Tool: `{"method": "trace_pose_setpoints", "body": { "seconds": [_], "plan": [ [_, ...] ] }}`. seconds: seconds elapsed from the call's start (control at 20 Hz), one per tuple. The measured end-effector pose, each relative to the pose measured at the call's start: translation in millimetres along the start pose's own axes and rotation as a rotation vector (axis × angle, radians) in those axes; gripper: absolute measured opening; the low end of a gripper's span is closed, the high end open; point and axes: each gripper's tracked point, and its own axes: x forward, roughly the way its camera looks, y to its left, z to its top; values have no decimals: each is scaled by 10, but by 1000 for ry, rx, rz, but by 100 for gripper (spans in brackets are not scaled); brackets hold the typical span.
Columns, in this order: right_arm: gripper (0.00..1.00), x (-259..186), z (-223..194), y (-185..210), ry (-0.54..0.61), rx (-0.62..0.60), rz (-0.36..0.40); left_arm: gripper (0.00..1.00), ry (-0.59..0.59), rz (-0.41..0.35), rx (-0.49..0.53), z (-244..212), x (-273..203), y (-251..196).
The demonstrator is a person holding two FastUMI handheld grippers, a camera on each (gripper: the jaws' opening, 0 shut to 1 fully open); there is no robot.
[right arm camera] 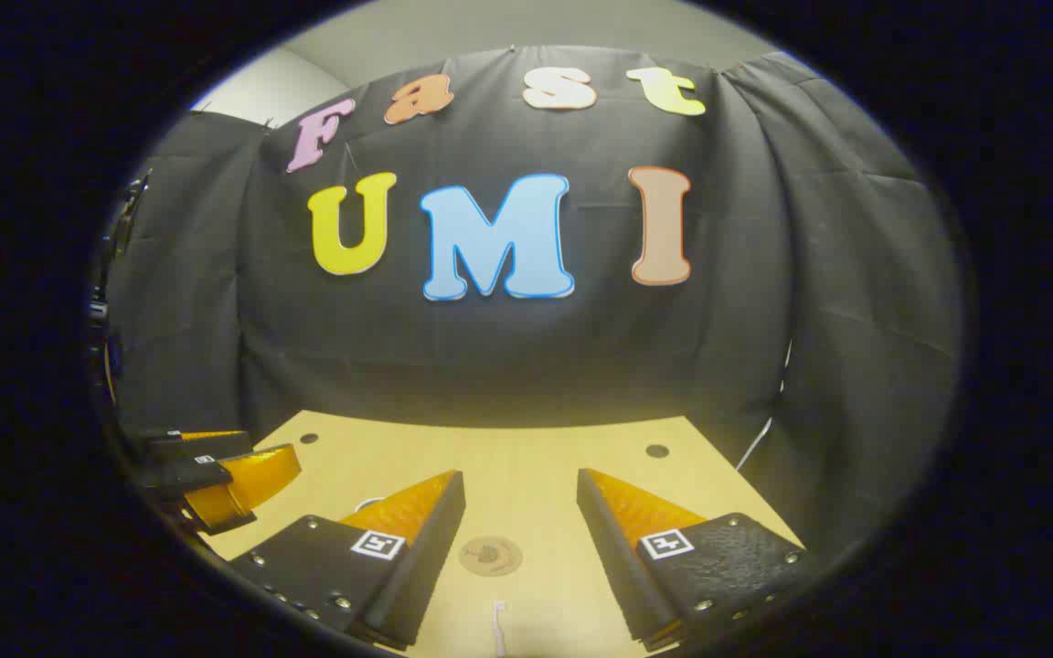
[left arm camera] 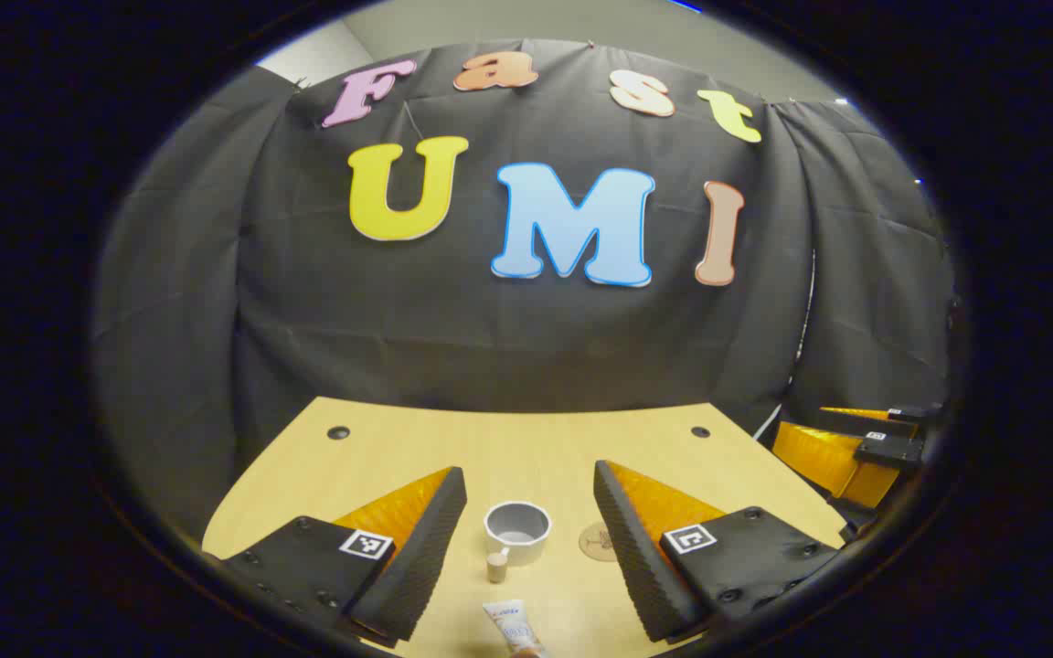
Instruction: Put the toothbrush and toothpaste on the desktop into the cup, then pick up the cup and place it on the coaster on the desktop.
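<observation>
Left gripper view: 1 cup (left arm camera: 517, 531), 1 toothpaste (left arm camera: 515, 627), 1 coaster (left arm camera: 596, 542), both grippers agape

A small grey cup (left arm camera: 517, 531) stands upright and open on the pale wooden desk (left arm camera: 526, 439). Just beside it lies a flat round brown coaster (left arm camera: 598, 541). Nearer, a white toothpaste tube (left arm camera: 515, 628) lies flat, its beige cap (left arm camera: 496, 567) pointing at the cup. A thin white toothbrush (right arm camera: 498, 626) lies near the coaster

Both hand-held grippers (left arm camera: 526, 539) (right arm camera: 517, 539) agape.
</observation>
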Motion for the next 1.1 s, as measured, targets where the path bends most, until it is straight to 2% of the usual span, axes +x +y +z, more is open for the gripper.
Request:
{"method": "trace_pose_setpoints", "body": {
  "seconds": [0.2, 0.55, 1.1],
  "plan": [
    [78, 120, -496, -10, 148, 21, 0, 93, 108, -6, -45, -469, 134, 70],
    [79, 320, -1260, -18, 336, 15, 2, 93, 310, 21, -99, -1273, 280, 247],
    [81, 431, -2226, 92, 665, 56, -11, 94, 644, 37, -136, -2357, 423, 269]
  ]
}}
